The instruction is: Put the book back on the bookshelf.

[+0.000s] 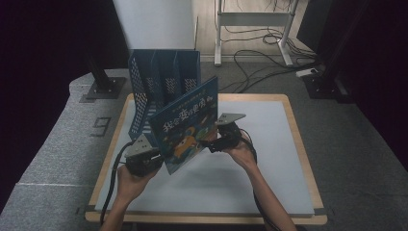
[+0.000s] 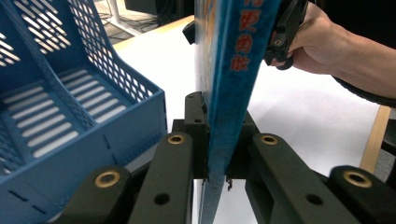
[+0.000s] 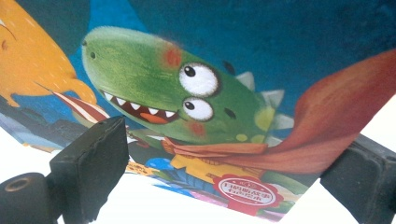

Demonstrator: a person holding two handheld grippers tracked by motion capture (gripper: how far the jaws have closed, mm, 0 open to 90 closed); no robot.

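Observation:
A blue picture book [image 1: 187, 125] with a green dinosaur on its cover [image 3: 201, 93] is held upright and tilted above the white table top [image 1: 274, 159]. My left gripper [image 1: 158, 161] is shut on the lower part of the book's spine [image 2: 229, 93], one jaw on each side. My right gripper [image 1: 214, 142] is at the book's right side, facing the cover. Its jaws stand wide apart, open [image 3: 229, 163], with the cover's lower edge between them in the right gripper view. In the left gripper view the right gripper [image 2: 282, 32] and a hand sit beside the book.
A blue perforated file rack [image 1: 163, 82] with several slots stands right behind the book, close on the left in the left gripper view [image 2: 70, 93]. Cables [image 1: 260, 57] and a desk frame [image 1: 250, 19] lie on the floor beyond the table. Black stands [image 1: 103, 79] flank it.

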